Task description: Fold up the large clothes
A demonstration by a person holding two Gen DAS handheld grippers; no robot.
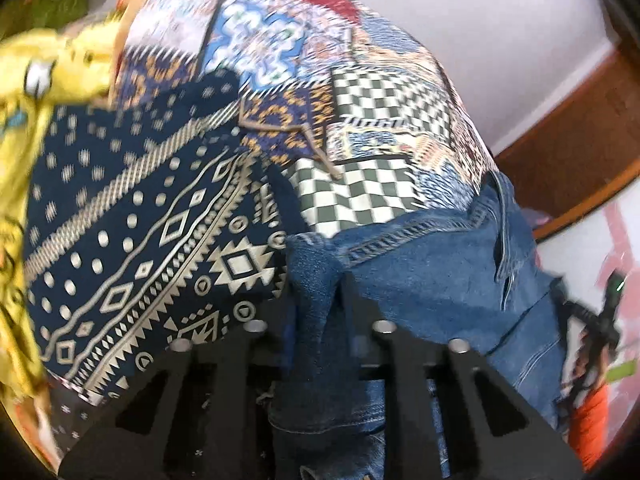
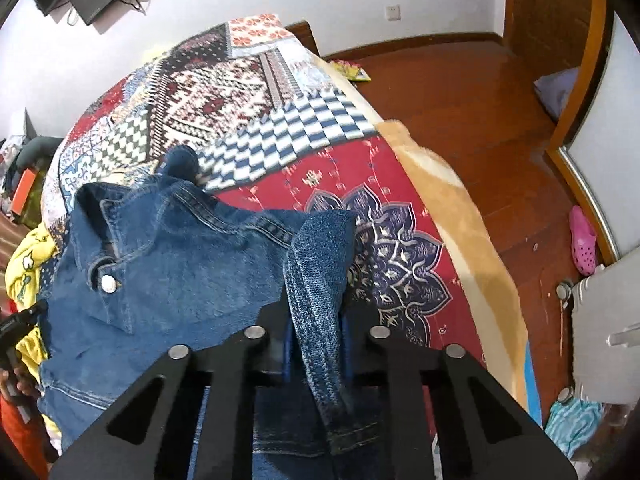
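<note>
A blue denim jacket [image 2: 172, 264] with a metal snap button [image 2: 107, 282] lies over the patchwork bedspread [image 2: 240, 80]. My right gripper [image 2: 316, 320] is shut on a folded denim edge [image 2: 320, 248] of the jacket, which hangs between its black fingers. In the left wrist view the same denim jacket [image 1: 440, 272] drapes to the right, and my left gripper [image 1: 316, 304] is shut on another denim edge [image 1: 312, 264]. The bedspread [image 1: 360, 92] fills the background there. The left view is blurred by motion.
A navy geometric-print cloth [image 1: 140, 240] and a yellow cartoon-print cloth [image 1: 48, 72] lie to the left. The bed's edge with a tan blanket [image 2: 472, 216] drops to a wooden floor [image 2: 500, 112]. A pink clog [image 2: 582, 240] and a white cabinet [image 2: 608, 320] stand at right.
</note>
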